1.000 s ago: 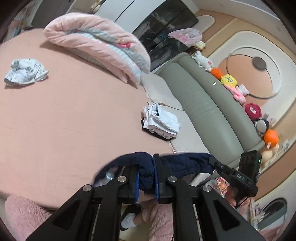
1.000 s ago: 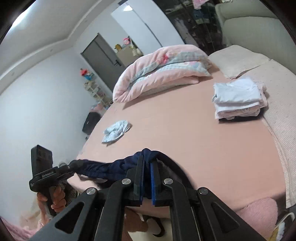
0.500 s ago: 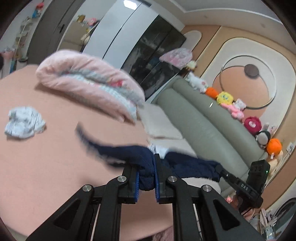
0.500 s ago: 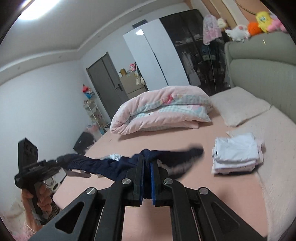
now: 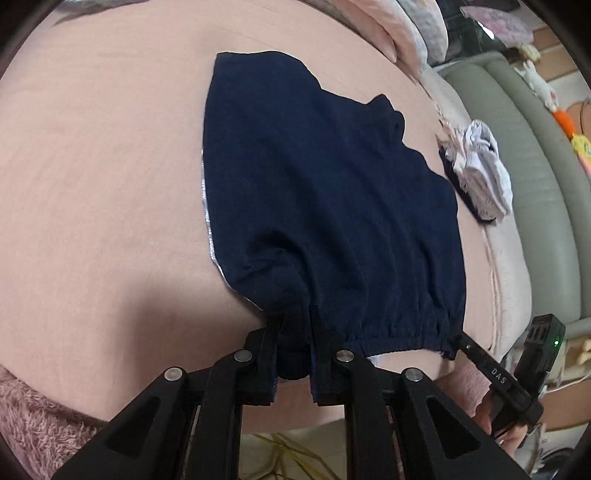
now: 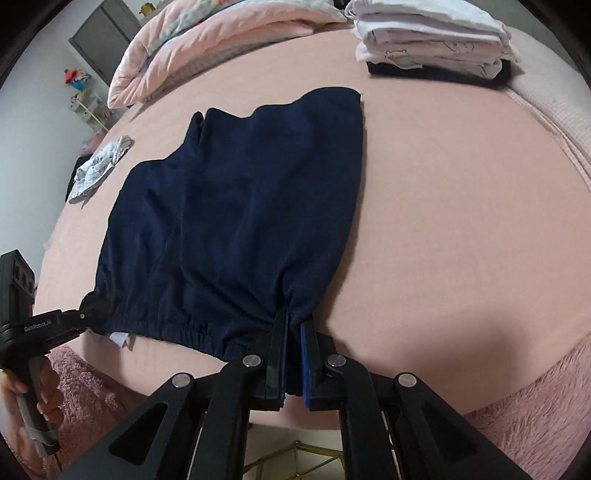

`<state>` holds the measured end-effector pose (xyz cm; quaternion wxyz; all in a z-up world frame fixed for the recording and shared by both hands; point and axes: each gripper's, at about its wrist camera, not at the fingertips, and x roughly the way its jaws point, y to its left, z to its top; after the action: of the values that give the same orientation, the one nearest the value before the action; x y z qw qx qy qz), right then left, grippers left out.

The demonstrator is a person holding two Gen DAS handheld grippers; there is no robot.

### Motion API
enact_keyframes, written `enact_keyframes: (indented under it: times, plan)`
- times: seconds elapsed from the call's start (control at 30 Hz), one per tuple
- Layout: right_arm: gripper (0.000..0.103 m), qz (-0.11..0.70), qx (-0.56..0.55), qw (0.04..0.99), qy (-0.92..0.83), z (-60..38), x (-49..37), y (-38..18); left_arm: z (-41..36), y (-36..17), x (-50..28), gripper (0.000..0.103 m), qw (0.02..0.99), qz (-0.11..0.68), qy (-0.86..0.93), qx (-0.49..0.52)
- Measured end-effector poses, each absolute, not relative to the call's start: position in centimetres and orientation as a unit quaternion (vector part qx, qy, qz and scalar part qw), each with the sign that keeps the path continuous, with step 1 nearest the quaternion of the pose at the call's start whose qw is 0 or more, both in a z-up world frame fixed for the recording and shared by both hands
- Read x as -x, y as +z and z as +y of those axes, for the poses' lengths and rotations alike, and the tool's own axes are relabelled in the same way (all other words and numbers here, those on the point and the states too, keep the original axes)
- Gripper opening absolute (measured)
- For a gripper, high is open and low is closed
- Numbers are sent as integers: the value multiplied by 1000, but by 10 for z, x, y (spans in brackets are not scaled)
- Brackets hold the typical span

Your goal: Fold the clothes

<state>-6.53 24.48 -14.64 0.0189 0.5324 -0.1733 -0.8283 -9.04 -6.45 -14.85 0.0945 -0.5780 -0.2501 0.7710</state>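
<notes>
Since half a second ago you've swung the shorts [image 5: 325, 192] down out of the air; they now lie flat on the pink bed [image 5: 92, 166], legs pointing far, waistband at the near edge. Your left gripper [image 5: 293, 332] pinches the waistband's left corner, your right gripper [image 6: 293, 332] clamps the right. Folded clothes [image 6: 432, 40] sit far right.

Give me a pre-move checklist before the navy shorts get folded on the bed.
1. Left hand-held gripper shut on navy shorts waistband: ok.
2. Right hand-held gripper shut on the waistband's other end: ok.
3. Shorts spread flat on the pink bed sheet: ok, slight wrinkles near the waistband.
4. Shorts apart from the folded stack: ok.
5. Crumpled white garment apart from shorts: ok.
6. Underside lying smooth: cannot tell.
</notes>
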Motion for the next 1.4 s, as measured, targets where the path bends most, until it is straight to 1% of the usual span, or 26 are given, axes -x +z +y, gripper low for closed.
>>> enact_keyframes:
  times: [0.17, 0.33, 0.4, 0.47, 0.5, 0.53, 0.57, 0.6, 0.63, 0.67, 0.77, 0.87, 0.93, 1.0, 1.07, 1.1, 1.13, 1.17, 1.2, 1.3, 1.37, 1.4]
  plan:
    - [4, -161, -530, 24, -832, 238, 54, -128, -64, -134, 79, 11, 104, -235, 774, 579]
    - [4, -181, -513, 38, -838, 232, 45, -104, -63, -124, 75, 11, 114, -245, 767, 582]
    - [4, -181, -518, 36, -835, 231, 39, -102, -64, -125, 70, 11, 113, -243, 765, 585]
    - [4, -164, -549, 33, -819, 225, 40, -119, -58, -138, 76, 15, 97, -226, 762, 599]
    - [5, -152, -570, 32, -807, 222, 42, -131, -60, -145, 77, 18, 92, -230, 755, 608]
    - [5, -145, -583, 32, -799, 220, 43, -139, -61, -151, 78, 19, 86, -233, 747, 617]
    - [5, -146, -578, 34, -802, 221, 42, -139, -63, -155, 79, 22, 83, -236, 740, 624]
    - [7, -147, -572, 33, -806, 223, 39, -132, -67, -150, 76, 27, 88, -242, 737, 625]
    - [8, -143, -570, 29, -808, 225, 37, -124, -70, -144, 74, 39, 90, -242, 738, 623]
    - [8, -139, -563, 24, -814, 228, 34, -113, -73, -136, 71, 45, 82, -229, 750, 615]
    - [9, -120, -524, 8, -844, 235, 28, -82, -74, -112, 65, 44, 55, -167, 789, 589]
    - [9, -99, -499, -5, -861, 238, 32, -67, -56, -94, 65, 44, 92, -118, 815, 559]
    - [9, -86, -500, 4, -862, 235, 42, -71, -38, -94, 69, 44, 126, -104, 817, 553]
    - [9, -78, -512, 18, -855, 230, 58, -88, -27, -108, 74, 44, 130, -85, 810, 565]
    - [9, -69, -549, 22, -833, 223, 75, -120, -29, -117, 73, 44, 122, -75, 800, 582]
    - [7, -62, -573, 13, -817, 224, 76, -133, -33, -121, 72, 43, 115, -73, 795, 592]
    - [4, -65, -575, 15, -816, 227, 74, -135, -37, -124, 70, 39, 107, -71, 789, 601]
    - [4, -70, -575, 17, -815, 232, 70, -133, -41, -128, 68, 39, 99, -69, 782, 611]
    - [8, -76, -570, 17, -818, 238, 66, -125, -44, -128, 67, 39, 95, -66, 780, 615]
    - [8, -96, -540, 12, -836, 262, 70, -99, -38, -99, 78, 39, 125, -60, 809, 572]
    - [14, -109, -523, 6, -845, 276, 87, -87, -23, -86, 102, 39, 161, -77, 820, 543]
    - [21, -114, -516, -2, -849, 284, 102, -84, -14, -81, 116, 39, 178, -85, 825, 530]
